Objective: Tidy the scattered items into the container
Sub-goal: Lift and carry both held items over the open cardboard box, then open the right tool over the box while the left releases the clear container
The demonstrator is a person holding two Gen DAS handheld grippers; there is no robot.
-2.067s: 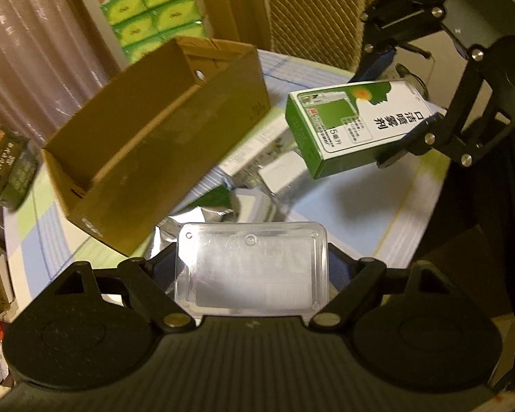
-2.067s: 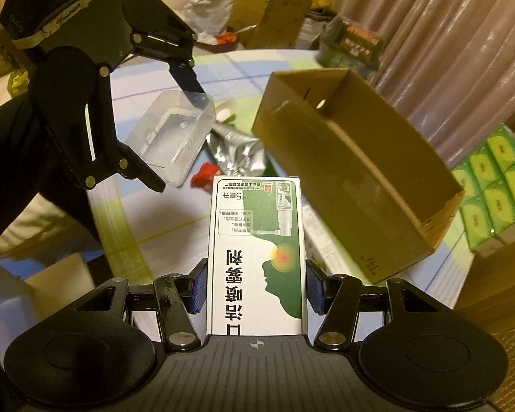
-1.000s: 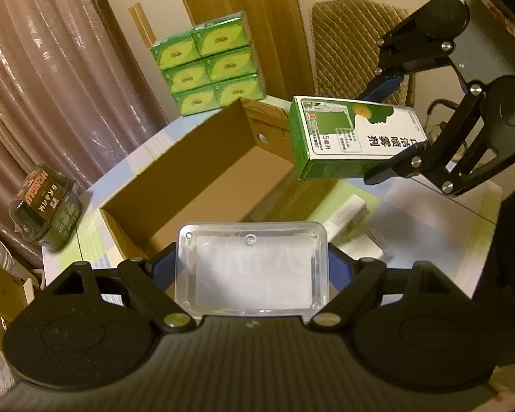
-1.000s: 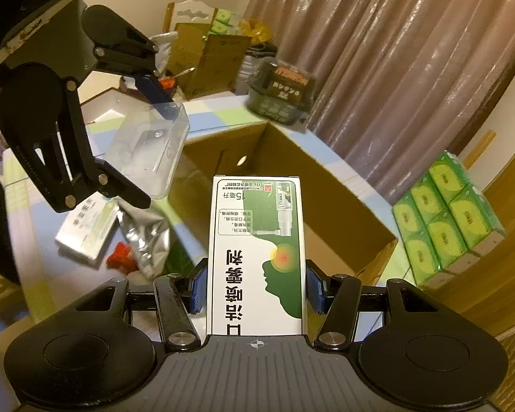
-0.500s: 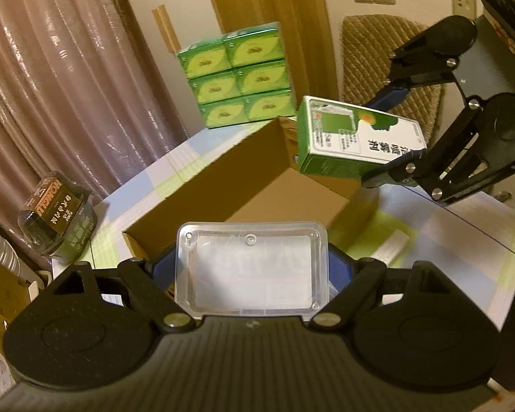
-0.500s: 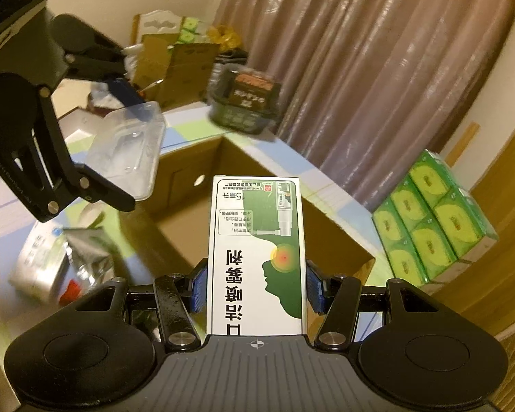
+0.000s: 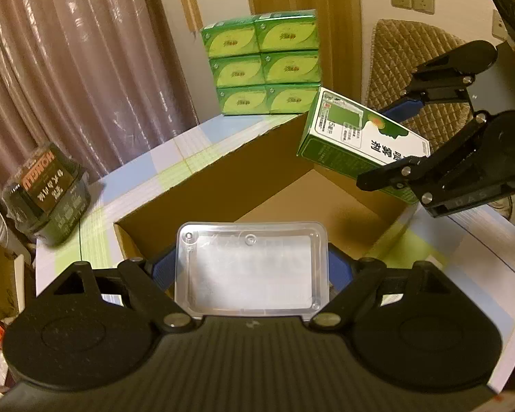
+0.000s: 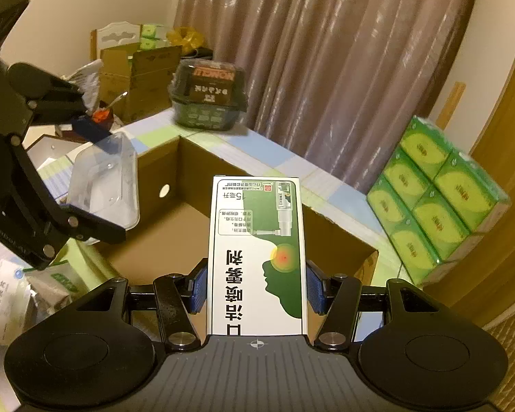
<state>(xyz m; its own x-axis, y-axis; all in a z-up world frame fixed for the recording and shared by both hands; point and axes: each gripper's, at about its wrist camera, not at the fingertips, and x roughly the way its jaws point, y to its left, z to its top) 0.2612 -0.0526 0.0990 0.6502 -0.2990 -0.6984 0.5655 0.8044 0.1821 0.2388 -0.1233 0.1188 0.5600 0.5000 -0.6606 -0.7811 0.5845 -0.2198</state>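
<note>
Both grippers now carried over the cardboard box (image 7: 281, 185): left gripper (image 7: 252, 267) pinching clear tray (image 7: 252, 271), right gripper (image 8: 255, 285) pinching green carton (image 8: 257, 257). Next: lower, release inside.

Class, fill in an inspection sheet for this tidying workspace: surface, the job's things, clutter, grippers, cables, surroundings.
Surface: table with pastel checked cloth.
Job's things: open cardboard box, nothing seen inside; green spray carton; clear plastic tray.
Clutter: foil pouch and white packet beside the box; dark wrapped package.
Grippers: left gripper holds the tray, right gripper the carton, both over the box.
Cables: nothing seen.
Surroundings: curtain, green tissue packs, chair.
</note>
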